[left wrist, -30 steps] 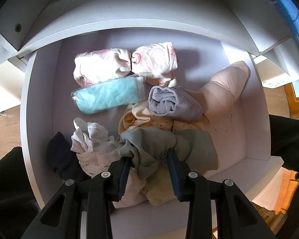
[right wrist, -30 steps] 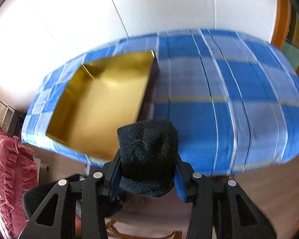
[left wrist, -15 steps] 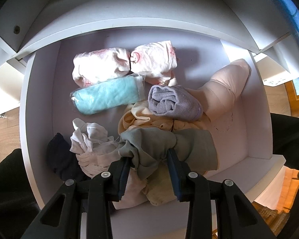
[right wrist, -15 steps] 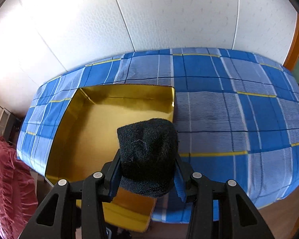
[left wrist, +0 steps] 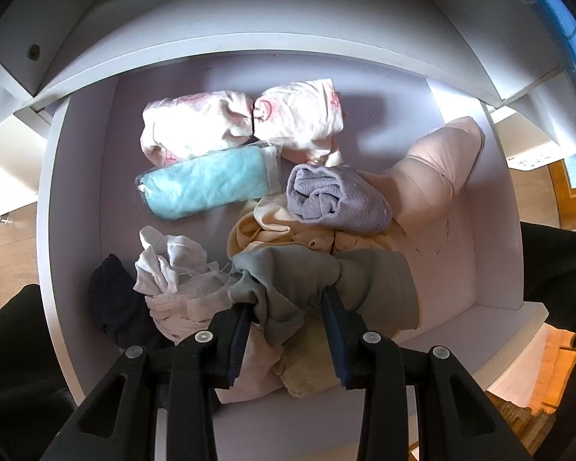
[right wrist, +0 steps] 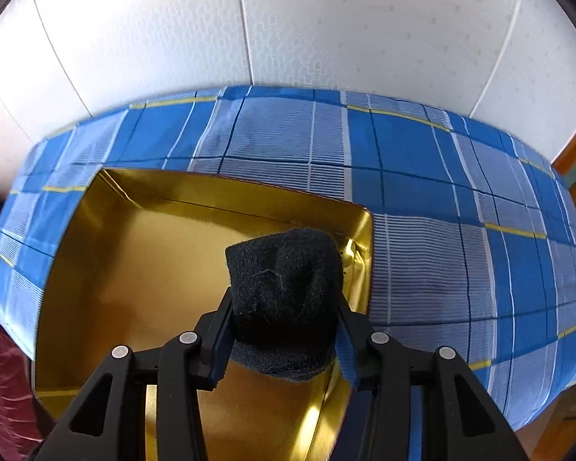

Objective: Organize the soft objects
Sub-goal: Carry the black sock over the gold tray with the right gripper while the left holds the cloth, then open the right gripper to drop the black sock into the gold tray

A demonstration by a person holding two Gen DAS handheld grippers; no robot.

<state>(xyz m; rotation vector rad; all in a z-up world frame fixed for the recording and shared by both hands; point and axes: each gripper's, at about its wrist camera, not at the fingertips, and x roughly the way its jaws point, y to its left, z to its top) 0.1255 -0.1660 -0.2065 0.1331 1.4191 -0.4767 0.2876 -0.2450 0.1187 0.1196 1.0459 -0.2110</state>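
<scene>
Right gripper (right wrist: 286, 340): jaws clamped on a black fuzzy roll (right wrist: 284, 299), which fills the gap between the blue pads and bulges above them. The roll hangs over the near right part of a gold box (right wrist: 134, 269), apart from its floor. The box sits on a blue plaid cloth (right wrist: 441, 211), toward the cloth's left side; a white panelled wall (right wrist: 288, 30) stands behind.

Left gripper (left wrist: 286, 313): jaws at a moderate gap, pads pressed to either side of a grey-green garment (left wrist: 299, 280); a fold of it is pinched between them. This garment lies at the near edge of a white drawer (left wrist: 80, 176), on top of a cream garment (left wrist: 272, 226).

- Just left of it: a crumpled white cloth (left wrist: 172, 265), and a dark item (left wrist: 111, 303) against the left wall.
- Beyond: a lavender roll (left wrist: 334, 199) touching the cream garment, a peach piece (left wrist: 437, 165) to its right.
- Mid left: a teal bundle in clear wrap (left wrist: 207, 184).
- Farthest: two white-and-pink rolls (left wrist: 196, 123), touching end to end.
</scene>
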